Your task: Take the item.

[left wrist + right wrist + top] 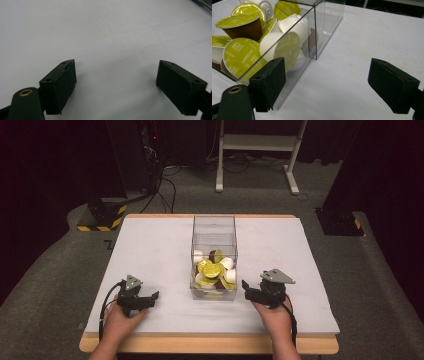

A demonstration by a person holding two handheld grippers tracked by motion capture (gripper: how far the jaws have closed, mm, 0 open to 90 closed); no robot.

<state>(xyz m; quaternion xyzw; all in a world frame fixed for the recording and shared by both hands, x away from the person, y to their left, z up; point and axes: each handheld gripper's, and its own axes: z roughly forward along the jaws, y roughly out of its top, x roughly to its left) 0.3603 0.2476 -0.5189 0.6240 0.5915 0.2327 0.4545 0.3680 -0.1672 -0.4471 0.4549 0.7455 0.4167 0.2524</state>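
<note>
at table centre, clear plastic box (214, 251) stands upright, open-topped, holding heap of coffee capsules (213, 270) with yellow-green foil lids, white and brown cups. right gripper (250, 289) rests just beside box's right wall, jaws spread wide, nothing held; left gripper (149, 297) sits apart on bare white table (150, 245), jaws likewise wide, empty. risk judged: right jaw so near thin wall could nudge or tip light box; smooth rounded capsules, loosely piled and tilted, could slip from pinch or be crushed at foil.
</note>
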